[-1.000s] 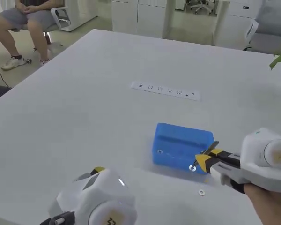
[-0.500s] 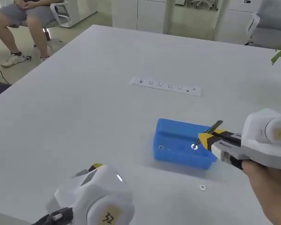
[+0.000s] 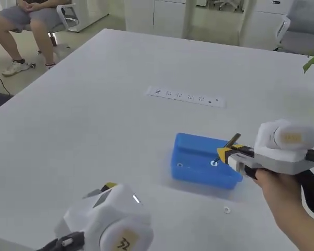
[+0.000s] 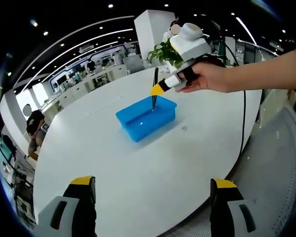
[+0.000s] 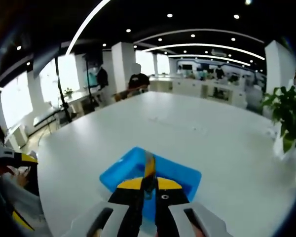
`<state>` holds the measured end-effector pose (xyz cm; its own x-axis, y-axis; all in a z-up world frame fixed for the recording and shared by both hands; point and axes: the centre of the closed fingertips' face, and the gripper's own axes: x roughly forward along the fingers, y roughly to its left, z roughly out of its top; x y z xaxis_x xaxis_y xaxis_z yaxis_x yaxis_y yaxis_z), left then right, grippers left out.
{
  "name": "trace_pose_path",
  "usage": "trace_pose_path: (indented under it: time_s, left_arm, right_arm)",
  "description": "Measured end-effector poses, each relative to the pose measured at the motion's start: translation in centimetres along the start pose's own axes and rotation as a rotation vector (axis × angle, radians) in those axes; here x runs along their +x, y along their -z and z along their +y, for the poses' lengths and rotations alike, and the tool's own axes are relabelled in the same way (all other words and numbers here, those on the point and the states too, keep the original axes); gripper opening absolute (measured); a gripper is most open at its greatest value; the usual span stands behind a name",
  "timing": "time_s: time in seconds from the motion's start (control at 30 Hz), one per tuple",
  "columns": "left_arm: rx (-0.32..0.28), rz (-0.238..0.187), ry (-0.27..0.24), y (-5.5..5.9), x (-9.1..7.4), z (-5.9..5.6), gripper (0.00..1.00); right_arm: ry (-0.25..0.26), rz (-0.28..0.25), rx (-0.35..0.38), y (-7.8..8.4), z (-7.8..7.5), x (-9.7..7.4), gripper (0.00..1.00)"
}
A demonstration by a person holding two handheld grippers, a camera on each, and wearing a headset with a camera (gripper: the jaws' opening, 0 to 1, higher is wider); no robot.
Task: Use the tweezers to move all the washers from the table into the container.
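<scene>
- A pale yellow label is seen on the housing of the right tongs [image 3: 226, 155], and a similar one on the body of the left tongs [image 4: 152, 183]. Both are too blurred to be read.
- A white power strip [image 3: 186, 98] lies on the white table [image 3: 94, 120], far side of the work. No writing can be made out on it.
- The right tongs are held in a hand [image 3: 280, 191] and are closed tight on the tweezers [image 3: 226, 148]. In the right gripper view the yellow-tipped jaws are seen pressed together around the dark shaft.
- In the head view the long axis of the tweezers runs from upper right down to lower left. In the left gripper view they stand nearly upright, tip downward.
- The tip is placed inside the blue container [image 3: 199, 151], near its right end.
- A small pale washer [image 3: 214, 163] is seen right at the tip. Whether it is pinched or resting on the container floor cannot be told.
- A second washer [image 3: 227, 210] lies on the table, just in front of the container and apart from it.
- The left tongs are held wide open and empty, low over the near table edge, well apart from the container.
- A seated person [image 3: 21, 15] is seen beyond the far left corner of the table.
</scene>
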<state>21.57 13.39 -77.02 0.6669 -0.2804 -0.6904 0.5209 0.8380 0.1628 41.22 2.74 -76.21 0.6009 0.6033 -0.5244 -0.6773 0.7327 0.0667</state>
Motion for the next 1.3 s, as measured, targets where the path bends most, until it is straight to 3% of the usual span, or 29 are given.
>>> trace_pose_path:
  time_s: [0.33, 0.73, 1.03, 1.3]
  left_arm:
    - [-0.022, 0.005, 0.007, 0.5, 0.2, -0.2, 0.99]
    - [-0.025, 0.006, -0.001, 0.6, 0.1, 0.1, 0.99]
    - [-0.016, 0.01, 0.002, 0.4, 0.3, 0.1, 0.99]
    - [-0.015, 0.014, 0.007, 0.5, 0.4, -0.3, 0.99]
  right_arm:
    - [-0.009, 0.086, -0.021, 2.8, -0.1, 1.8, 0.04]
    - [-0.016, 0.124, -0.039, 4.0, 0.1, 2.6, 0.04]
    - [-0.024, 0.129, -0.05, 4.3, 0.0, 2.5, 0.04]
    - [-0.015, 0.12, -0.018, 4.4, -0.1, 2.3, 0.05]
